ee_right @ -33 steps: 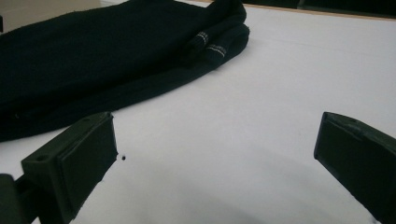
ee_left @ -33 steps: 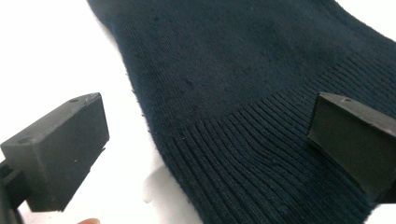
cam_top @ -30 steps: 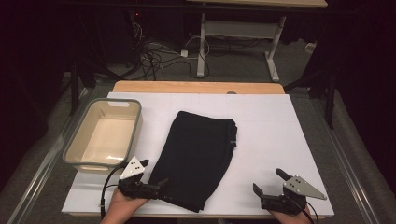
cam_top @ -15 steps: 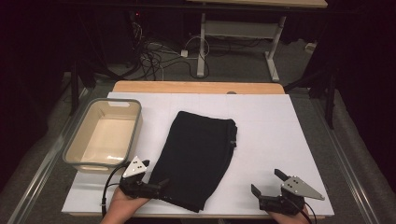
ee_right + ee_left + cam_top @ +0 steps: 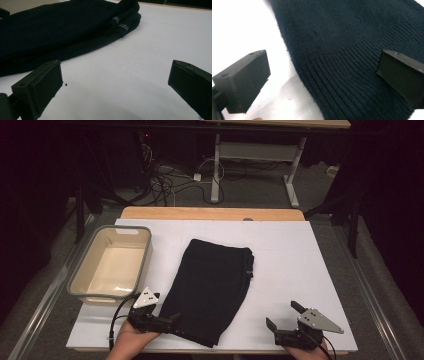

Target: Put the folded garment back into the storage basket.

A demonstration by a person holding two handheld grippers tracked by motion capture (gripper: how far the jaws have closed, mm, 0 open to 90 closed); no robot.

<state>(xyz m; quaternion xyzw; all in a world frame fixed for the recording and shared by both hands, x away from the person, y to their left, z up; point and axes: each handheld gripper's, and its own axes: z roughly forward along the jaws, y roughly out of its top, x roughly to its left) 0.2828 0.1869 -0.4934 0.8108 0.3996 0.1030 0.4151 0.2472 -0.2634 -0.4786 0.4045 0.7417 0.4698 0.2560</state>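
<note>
A folded dark knit garment point(image 5: 212, 287) lies in the middle of the white table point(image 5: 300, 265). My left gripper point(image 5: 172, 321) is at the garment's near left corner, open. In the left gripper view point(image 5: 322, 75) its jaws straddle the edge of the ribbed hem point(image 5: 352, 82), one over the bare table and one over the cloth. My right gripper point(image 5: 282, 315) stands open near the front edge, to the right of the garment and apart from it. The right gripper view point(image 5: 115, 85) has bare table between its jaws, with the garment point(image 5: 62, 30) farther off at the upper left.
A grey-rimmed, empty plastic bin point(image 5: 100, 296) sits at the table's left side. White surface stretches to the right of the garment. Beyond the far edge are a desk frame point(image 5: 217, 170) and loose cables point(image 5: 170, 180) on the floor.
My right gripper has drifted slightly to the left along the front edge. The left gripper and the garment have barely moved.
</note>
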